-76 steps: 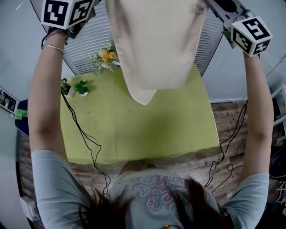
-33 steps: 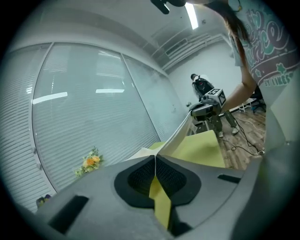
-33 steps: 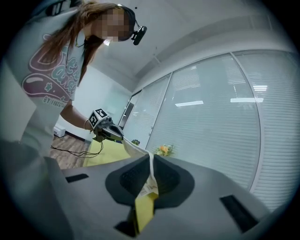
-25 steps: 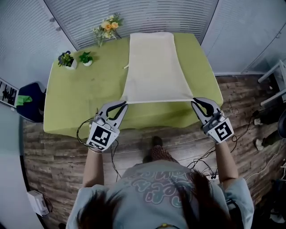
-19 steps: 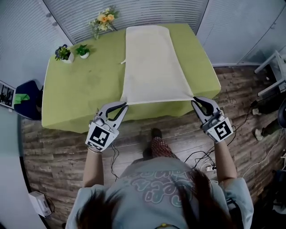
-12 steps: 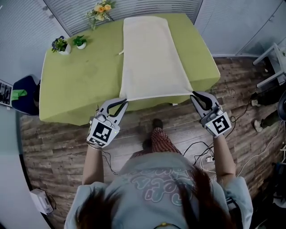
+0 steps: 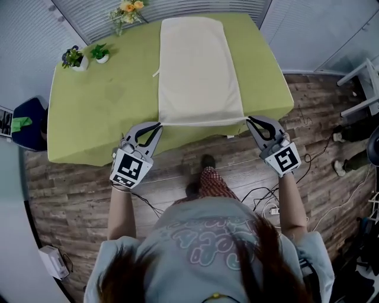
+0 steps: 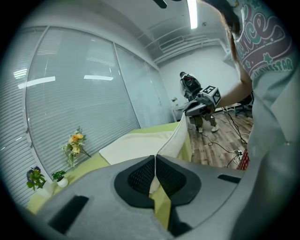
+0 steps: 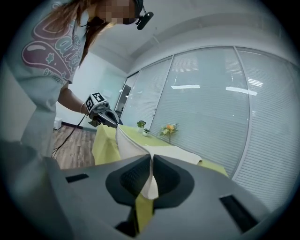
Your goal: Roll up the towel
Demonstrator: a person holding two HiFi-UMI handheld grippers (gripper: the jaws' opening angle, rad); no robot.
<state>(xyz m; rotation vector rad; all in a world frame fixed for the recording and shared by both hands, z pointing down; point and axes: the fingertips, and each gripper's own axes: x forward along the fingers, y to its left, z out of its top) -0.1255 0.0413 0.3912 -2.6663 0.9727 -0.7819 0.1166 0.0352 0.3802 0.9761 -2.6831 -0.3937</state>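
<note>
wood-plank flooring (image 7: 71, 195) surrounds a rectangular table (image 7: 100, 112) draped in a smooth lime-green cloth, with slatted blinds (image 7: 89, 12) behind it at 12 o'clock. a cream towel (image 7: 198, 65), long, rectangular and matte, lies flat lengthwise down the middle of the table, reaching from the far edge to the near one. a small loop tag (image 7: 156, 74) sticks out from its edge at 9 o'clock. the towel's near hem is stretched in a straight line between the two grippers, just off the table's near edge.

the left gripper (image 7: 157, 125) holds the hem's corner at 7 o'clock of the towel and the right gripper (image 7: 249, 119) the corner at 5 o'clock. in the left gripper view the black ribbed pads (image 8: 140, 176) are pressed together on a fold of cream fabric; the right gripper view shows its pads (image 9: 133, 178) likewise clamped on the other corner.

a bunch of orange and yellow flowers (image 7: 124, 9) stands on the table at 11 o'clock, and two small potted plants (image 7: 73, 57) sit at 10 o'clock. black cables (image 7: 263, 201) trail over the floor.

only the gripper views show the hem side-on, rising as a soft upright wall toward the opposite gripper, and only the left gripper view shows another person (image 8: 190, 84) standing far back in the room.
</note>
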